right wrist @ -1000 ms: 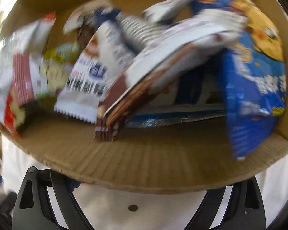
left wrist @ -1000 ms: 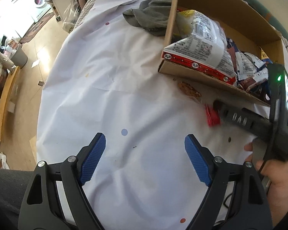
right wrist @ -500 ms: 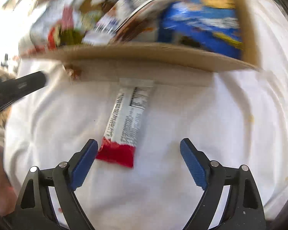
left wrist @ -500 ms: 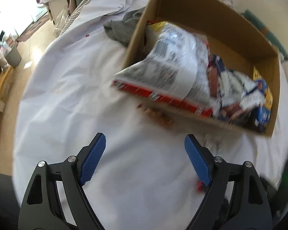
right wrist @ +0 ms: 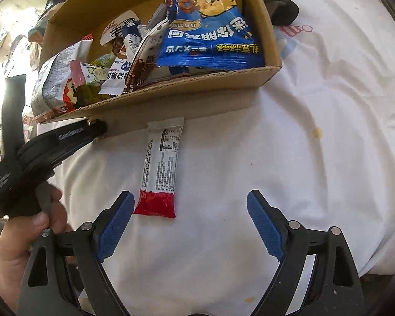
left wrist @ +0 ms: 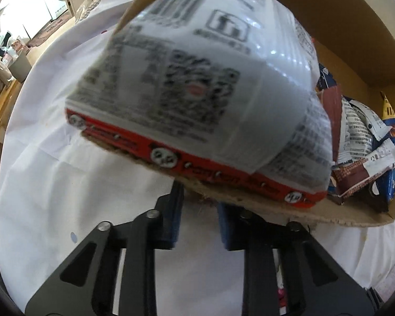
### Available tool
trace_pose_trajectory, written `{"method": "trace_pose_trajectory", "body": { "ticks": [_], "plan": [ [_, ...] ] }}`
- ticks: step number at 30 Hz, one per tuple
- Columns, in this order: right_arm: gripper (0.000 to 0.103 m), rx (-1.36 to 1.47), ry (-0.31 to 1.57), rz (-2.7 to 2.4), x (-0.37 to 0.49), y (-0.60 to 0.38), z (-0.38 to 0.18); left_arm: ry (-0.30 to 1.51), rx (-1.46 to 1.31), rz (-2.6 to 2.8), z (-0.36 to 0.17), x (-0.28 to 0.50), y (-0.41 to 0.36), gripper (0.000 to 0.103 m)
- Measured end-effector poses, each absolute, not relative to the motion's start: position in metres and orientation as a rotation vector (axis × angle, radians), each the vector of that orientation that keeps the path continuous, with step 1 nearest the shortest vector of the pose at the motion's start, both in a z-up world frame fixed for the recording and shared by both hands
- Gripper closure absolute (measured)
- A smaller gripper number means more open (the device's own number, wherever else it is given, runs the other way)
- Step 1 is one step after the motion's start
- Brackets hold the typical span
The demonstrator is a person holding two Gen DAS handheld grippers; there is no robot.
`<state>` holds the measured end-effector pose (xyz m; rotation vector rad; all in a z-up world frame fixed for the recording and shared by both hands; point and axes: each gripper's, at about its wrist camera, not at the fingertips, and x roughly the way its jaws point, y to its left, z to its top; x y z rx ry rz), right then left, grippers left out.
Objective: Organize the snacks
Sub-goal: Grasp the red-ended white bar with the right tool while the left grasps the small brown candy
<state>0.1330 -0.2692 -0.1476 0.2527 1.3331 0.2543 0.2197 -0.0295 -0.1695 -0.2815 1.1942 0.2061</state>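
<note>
A cardboard box (right wrist: 187, 97) full of snack packets lies on a white cloth. A white and red snack bar (right wrist: 160, 168) lies on the cloth against the box's front wall. My right gripper (right wrist: 188, 226) is open and empty, just short of the bar's red end. My left gripper (left wrist: 197, 210) has its jaws nearly closed under the box's front edge (left wrist: 250, 200); what lies between them is hidden. It shows in the right wrist view (right wrist: 92, 131) at the box's front left. A big white and red bag (left wrist: 202, 84) overhangs that edge.
A blue snack bag (right wrist: 210, 39) and several small packets fill the box. A dark grey cloth (right wrist: 281, 10) lies behind the box's right corner. The white cloth (right wrist: 316, 158) stretches to the right, with a few small stains. Room clutter stands far left.
My left gripper moved forward to the box's front edge and its jaws narrowed from wide open. My right gripper drew back from the box, so the snack bar shows in full.
</note>
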Motion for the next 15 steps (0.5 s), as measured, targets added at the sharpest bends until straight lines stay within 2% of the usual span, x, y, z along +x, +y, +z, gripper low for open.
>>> {"method": "trace_pose_trajectory", "body": {
  "ticks": [4,11,15],
  "plan": [
    [0.014,0.253,1.324,0.257,0.138,-0.261,-0.144,1.191,-0.264,0.163,-0.159,0.209,-0.030,0.093],
    [0.015,0.270,1.320,0.254,0.148,-0.232,-0.149,1.216,-0.240,0.133,-0.145,0.184,-0.025,0.094],
    [0.020,0.238,1.329,0.255,0.163,-0.213,-0.161,1.223,-0.230,0.130,-0.137,0.167,-0.020,0.094]
  ]
}}
